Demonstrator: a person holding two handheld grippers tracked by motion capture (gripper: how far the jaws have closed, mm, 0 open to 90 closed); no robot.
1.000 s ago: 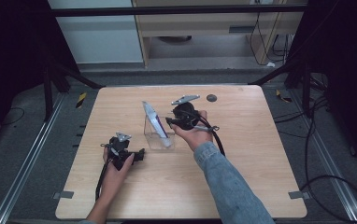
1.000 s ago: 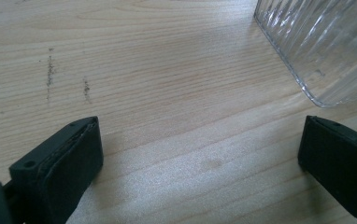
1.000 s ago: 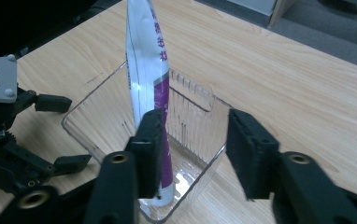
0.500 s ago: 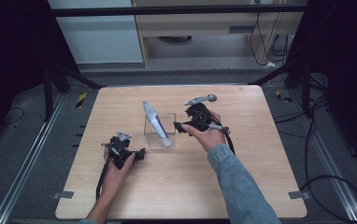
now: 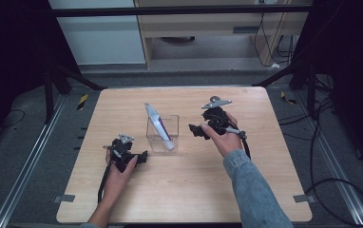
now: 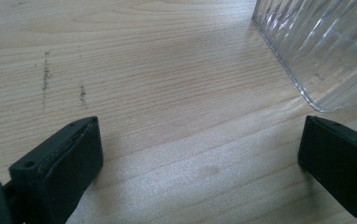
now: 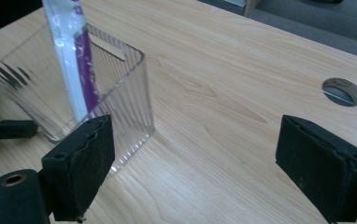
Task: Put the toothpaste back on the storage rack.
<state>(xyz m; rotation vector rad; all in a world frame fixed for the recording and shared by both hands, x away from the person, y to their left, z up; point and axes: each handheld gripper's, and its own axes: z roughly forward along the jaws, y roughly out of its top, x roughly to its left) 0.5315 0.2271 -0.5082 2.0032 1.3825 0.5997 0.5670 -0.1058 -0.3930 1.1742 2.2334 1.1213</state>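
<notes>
Clear ribbed plastic holder (image 5: 163, 133) stood mid-table, white-and-purple tube (image 5: 158, 124) leaning inside, apparently just placed. Right gripper (image 5: 199, 130) hung just right of it, jaws wide after opening, nothing between. Left gripper (image 5: 139, 156) rested near-left, open, empty. Next, probably: withdraw without nudging holder.

Lab (dark rig frame (image 5: 179, 9), cables (image 5: 331, 185)).

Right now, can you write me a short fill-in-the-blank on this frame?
1. The purple-and-white tube leans inside the clear ____.
2. The right tool has its jaws ____, with nothing between them.
3. The container stands on a ____ table.
Missing words: container; open; wooden
</notes>
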